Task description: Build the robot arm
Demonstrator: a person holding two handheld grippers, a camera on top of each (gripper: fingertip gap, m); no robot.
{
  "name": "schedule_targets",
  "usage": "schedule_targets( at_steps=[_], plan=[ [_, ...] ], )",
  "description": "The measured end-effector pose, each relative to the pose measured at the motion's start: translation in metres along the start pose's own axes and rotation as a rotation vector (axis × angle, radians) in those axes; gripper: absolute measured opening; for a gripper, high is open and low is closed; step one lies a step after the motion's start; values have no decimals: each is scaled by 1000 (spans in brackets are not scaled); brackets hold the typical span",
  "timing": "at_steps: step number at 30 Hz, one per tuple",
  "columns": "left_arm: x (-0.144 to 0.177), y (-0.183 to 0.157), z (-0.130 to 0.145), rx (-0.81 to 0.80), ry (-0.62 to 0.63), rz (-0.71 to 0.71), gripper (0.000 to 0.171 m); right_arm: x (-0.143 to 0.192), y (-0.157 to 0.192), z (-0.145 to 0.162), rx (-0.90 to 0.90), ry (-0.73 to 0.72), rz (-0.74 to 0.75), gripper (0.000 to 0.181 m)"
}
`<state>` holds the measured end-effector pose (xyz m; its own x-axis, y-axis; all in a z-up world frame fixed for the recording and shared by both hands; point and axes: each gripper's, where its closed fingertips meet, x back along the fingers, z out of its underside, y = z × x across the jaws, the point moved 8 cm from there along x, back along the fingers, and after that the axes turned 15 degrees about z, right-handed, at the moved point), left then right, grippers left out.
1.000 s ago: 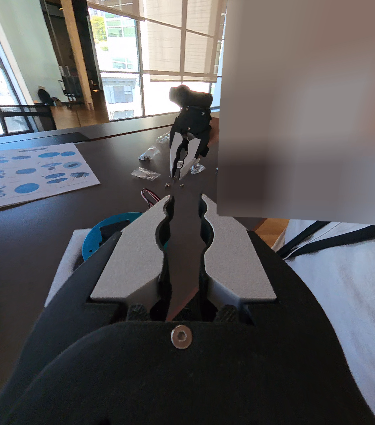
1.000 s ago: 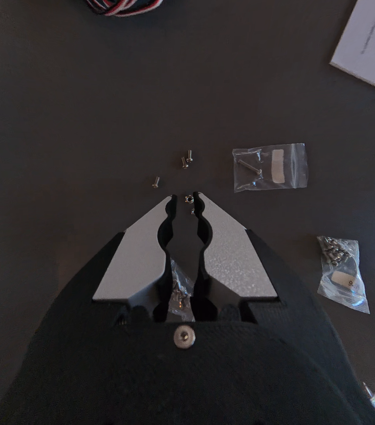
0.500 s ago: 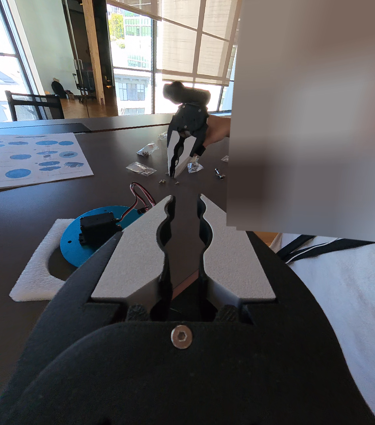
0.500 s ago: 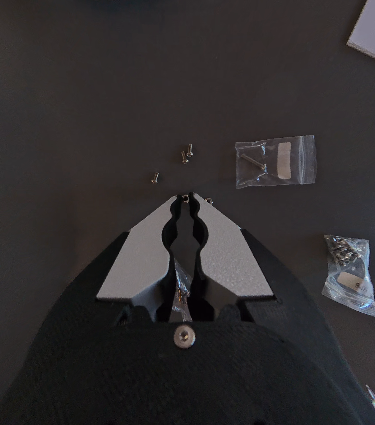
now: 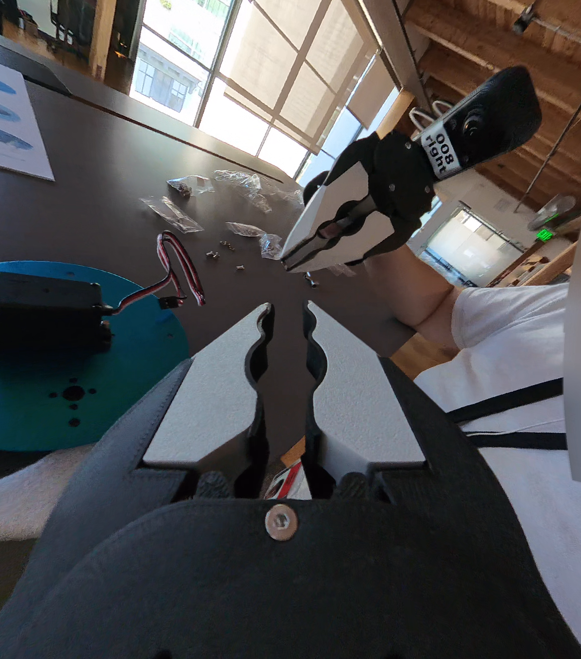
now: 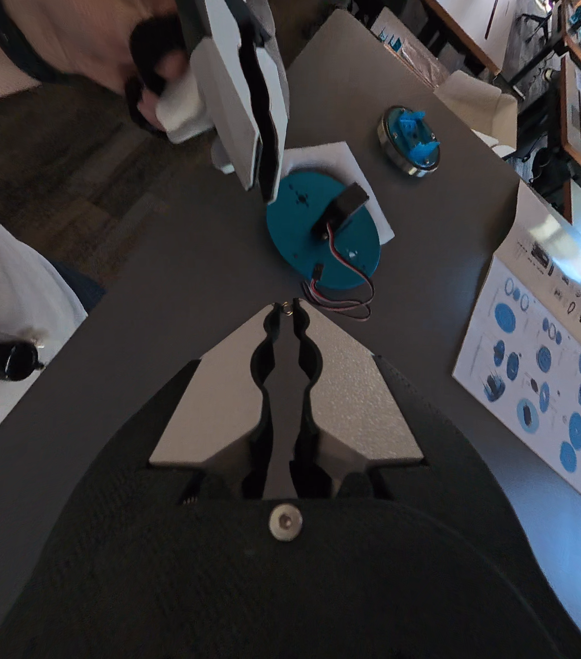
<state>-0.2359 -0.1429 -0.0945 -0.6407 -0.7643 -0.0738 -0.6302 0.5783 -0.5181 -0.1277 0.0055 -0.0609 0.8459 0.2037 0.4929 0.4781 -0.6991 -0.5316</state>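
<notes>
My right gripper [image 6: 285, 306] is shut on a small metal nut [image 6: 286, 308] pinched at its tips, held above the dark table [image 6: 160, 292]. It also shows in the left wrist view [image 5: 286, 263], tips together. Just beyond it lies a blue round plate [image 6: 299, 242] with a black servo [image 6: 344, 205] and its red, white and black cable [image 6: 349, 303]. My left gripper [image 5: 288, 306] is open with a narrow gap and empty, hovering beside the plate [image 5: 50, 385] and servo [image 5: 35, 313]. In the right wrist view it [image 6: 262, 192] hangs over the plate's near edge.
Loose screws [image 5: 214, 254] and several small clear bags [image 5: 174, 214] lie mid-table. A white foam pad [image 6: 331, 160] sits under the plate. A blue part in a metal ring [image 6: 410, 142] and a printed sheet [image 6: 538, 374] lie to the right. A person in white [image 5: 517, 356] is close by. Tip to tip, the grippers are about 6 cm apart.
My right gripper shut on the nut, lifted it off the table and swung toward the blue plate. My left gripper tilted and moved closer to the plate, its gap unchanged.
</notes>
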Motion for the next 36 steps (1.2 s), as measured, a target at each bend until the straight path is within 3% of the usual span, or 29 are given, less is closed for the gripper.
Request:
schedule_targets(
  at_steps=[9,14,21,25,36],
  plan=[
    [24,7,6,-31,1,-161,13,-37,-18,-12,40,-8,-61,6],
    [33,10,16,-54,73,-215,13,-59,-34,-19,94,21,-140,6],
    [37,14,16,-92,131,-179,13,-96,-67,-23,123,159,-278,6],
    [42,17,12,-120,171,-167,13,-111,-68,-19,119,223,-391,6],
    [57,22,6,-165,168,-178,14,-134,-50,-19,26,223,-667,5]
  ],
)
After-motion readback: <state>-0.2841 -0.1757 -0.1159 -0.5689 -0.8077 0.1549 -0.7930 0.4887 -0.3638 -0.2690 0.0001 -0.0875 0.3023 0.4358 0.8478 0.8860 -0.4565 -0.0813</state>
